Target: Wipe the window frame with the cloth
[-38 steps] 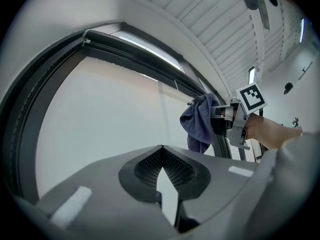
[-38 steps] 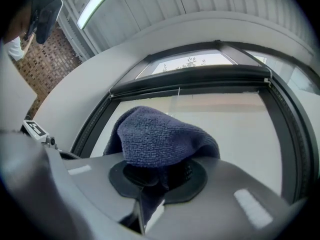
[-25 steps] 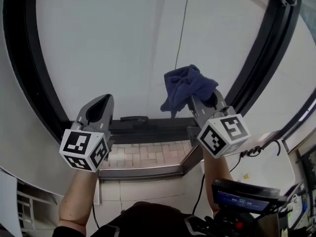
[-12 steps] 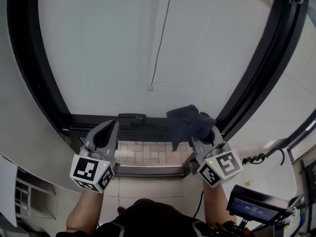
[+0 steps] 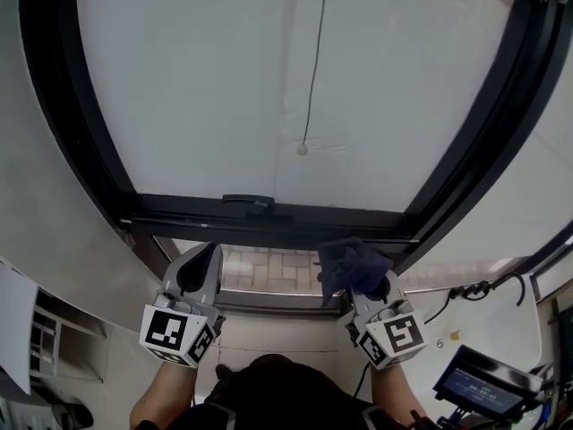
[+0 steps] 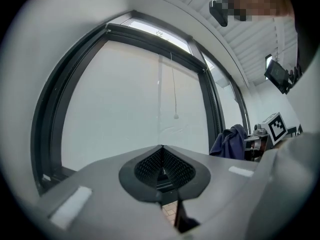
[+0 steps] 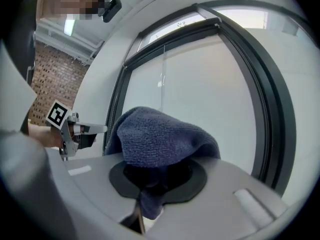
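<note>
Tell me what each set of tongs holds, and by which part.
Right tongs grip the blue cloth by a bunched fold; the rest flops over them. Left tongs shut, empty.

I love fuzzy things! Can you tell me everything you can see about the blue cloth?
The cloth is dark blue and looks like soft, nubbly terry. It is bunched up, not flat, with folds flopping over the top. The right hand-held gripper is shut on it, a bit poking down between the jaws. It sits near the lower right corner of the dark window frame; whether they touch can't be told.
</note>
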{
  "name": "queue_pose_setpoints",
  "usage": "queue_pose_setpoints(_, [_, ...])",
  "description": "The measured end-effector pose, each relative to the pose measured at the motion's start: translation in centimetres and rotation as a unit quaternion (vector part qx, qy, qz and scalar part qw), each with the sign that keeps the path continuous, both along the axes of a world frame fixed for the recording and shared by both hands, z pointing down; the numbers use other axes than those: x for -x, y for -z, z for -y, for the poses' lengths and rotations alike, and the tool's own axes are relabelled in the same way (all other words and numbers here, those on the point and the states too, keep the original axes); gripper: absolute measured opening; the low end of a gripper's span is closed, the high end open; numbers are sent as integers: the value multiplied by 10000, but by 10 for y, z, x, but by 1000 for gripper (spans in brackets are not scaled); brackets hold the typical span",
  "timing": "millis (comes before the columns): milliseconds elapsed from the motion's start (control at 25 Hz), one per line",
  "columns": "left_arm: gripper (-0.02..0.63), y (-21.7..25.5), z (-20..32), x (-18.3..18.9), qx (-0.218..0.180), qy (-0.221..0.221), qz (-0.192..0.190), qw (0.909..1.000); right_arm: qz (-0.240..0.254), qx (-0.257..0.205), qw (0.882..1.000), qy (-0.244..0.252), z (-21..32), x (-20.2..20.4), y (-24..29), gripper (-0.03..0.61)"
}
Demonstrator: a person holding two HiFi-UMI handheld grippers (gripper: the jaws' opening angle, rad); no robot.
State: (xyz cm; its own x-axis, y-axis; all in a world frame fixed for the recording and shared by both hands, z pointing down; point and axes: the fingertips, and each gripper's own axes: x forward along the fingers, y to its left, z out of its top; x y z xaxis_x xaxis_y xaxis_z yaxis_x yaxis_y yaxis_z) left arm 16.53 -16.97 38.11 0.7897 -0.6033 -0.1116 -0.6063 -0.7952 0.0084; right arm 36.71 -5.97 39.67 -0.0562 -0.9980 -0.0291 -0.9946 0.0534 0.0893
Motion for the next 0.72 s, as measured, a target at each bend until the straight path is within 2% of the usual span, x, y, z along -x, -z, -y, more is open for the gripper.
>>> queue_pose_setpoints(160, [-6,-10,1,1,124,16,112,9999,116,33,9999,114,2,1,-9,48])
queue_pose_setpoints(320, [-6,-22,-5,1,290,-159,186,9993,164,-38,9999,-18,1,-5,-11,46])
queue_pose_setpoints(480, [-6,-28,-6,-1,269,-299,244,9989,275,-57,9996,-94,4,-11,-13,46])
queue_pose_setpoints(720, [-6,-21,2,18,295,17,469,9985,187,-186,9996,140,22,10,-18,46])
